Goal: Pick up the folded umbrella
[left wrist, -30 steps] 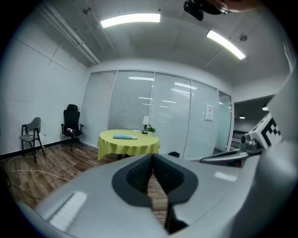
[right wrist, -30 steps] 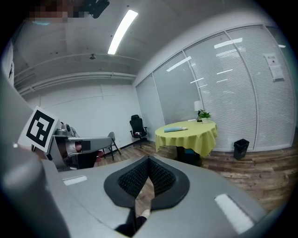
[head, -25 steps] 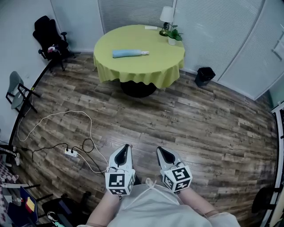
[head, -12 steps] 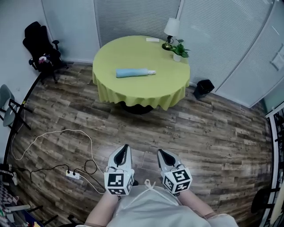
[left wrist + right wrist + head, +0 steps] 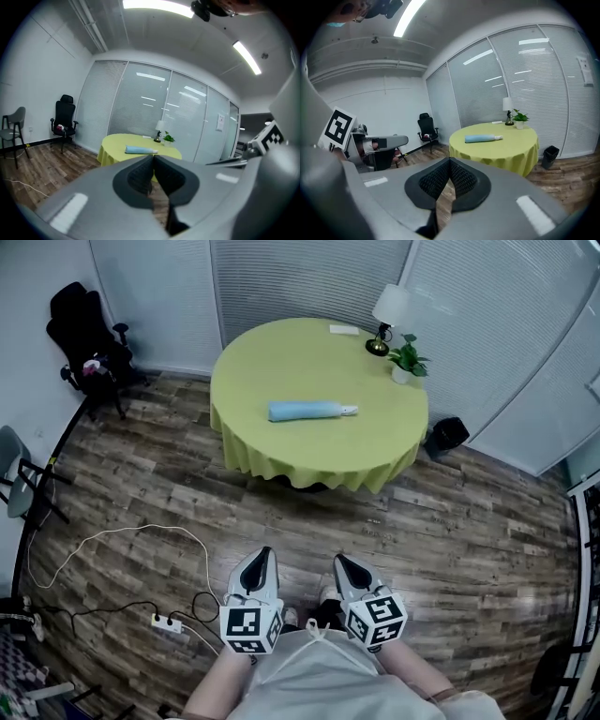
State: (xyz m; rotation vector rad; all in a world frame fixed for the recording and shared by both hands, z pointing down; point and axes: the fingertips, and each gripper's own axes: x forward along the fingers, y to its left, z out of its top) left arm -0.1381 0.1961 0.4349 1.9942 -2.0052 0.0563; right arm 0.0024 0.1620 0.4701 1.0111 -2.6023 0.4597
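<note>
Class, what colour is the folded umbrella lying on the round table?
Light blue: the folded umbrella shows best in the head view.

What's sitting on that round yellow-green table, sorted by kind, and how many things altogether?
folded umbrella: 1
lamp: 1
potted plant: 1
small flat white item: 1
Total: 4

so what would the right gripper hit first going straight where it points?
Probably bare wood floor, since the right gripper tilts slightly down; otherwise the hanging edge of the yellow tablecloth. Depth is unclear.
</note>
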